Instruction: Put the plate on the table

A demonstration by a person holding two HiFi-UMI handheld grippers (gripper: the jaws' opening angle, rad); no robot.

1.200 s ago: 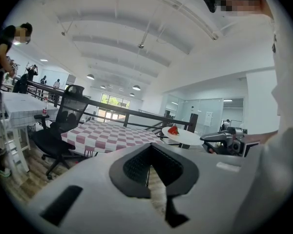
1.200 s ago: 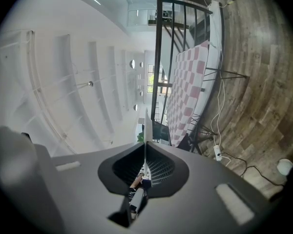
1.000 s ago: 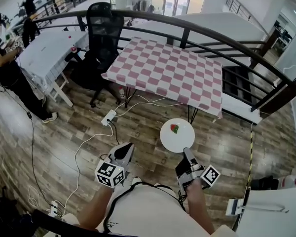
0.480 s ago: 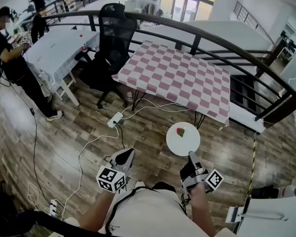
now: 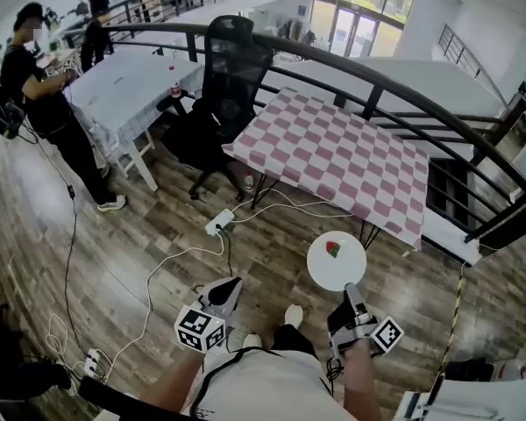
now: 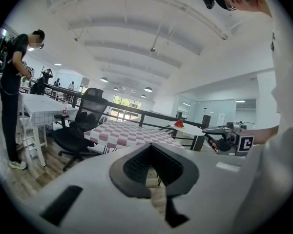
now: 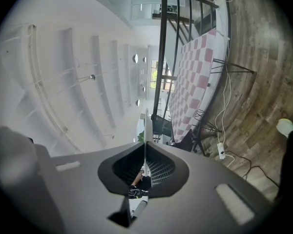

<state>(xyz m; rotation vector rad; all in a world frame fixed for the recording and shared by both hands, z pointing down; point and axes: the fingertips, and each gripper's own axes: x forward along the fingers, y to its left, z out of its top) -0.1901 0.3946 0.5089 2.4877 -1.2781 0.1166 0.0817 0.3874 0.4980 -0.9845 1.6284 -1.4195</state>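
**Item 1.** Round white plate (image 5: 326,268), flat, carrying a small red morsel with a touch of green (image 5: 334,249).
- Location: in the air above the wooden plank floor (image 5: 140,226), short of the table, which lies at 12 o'clock from it.
- Kept level, most likely so the morsel does not slide.

**Item 2.** Right gripper (image 5: 348,290).
- Clenched on the plate's near rim, at the plate's 6 o'clock.
- Its own view shows the rim edge-on as a thin white blade between the pads.
- I judge that an edge grip leaves the underside free for setting down.

**Item 3.** Left gripper (image 5: 231,285).
- Jaws closed together with nothing between them.
- Carried low at 9 o'clock of the plate, seemingly idle, since one grip suffices.

**Item 4.** Square table under a pink-and-white checked cloth (image 5: 342,160), by my reckoning the destination.

**Item 5.** Black mesh office chair (image 5: 232,68), at the table's 10 o'clock.

**Writing.** None legible. Each gripper's cube bears only black-and-white square markers, and no brand or label can be read anywhere.
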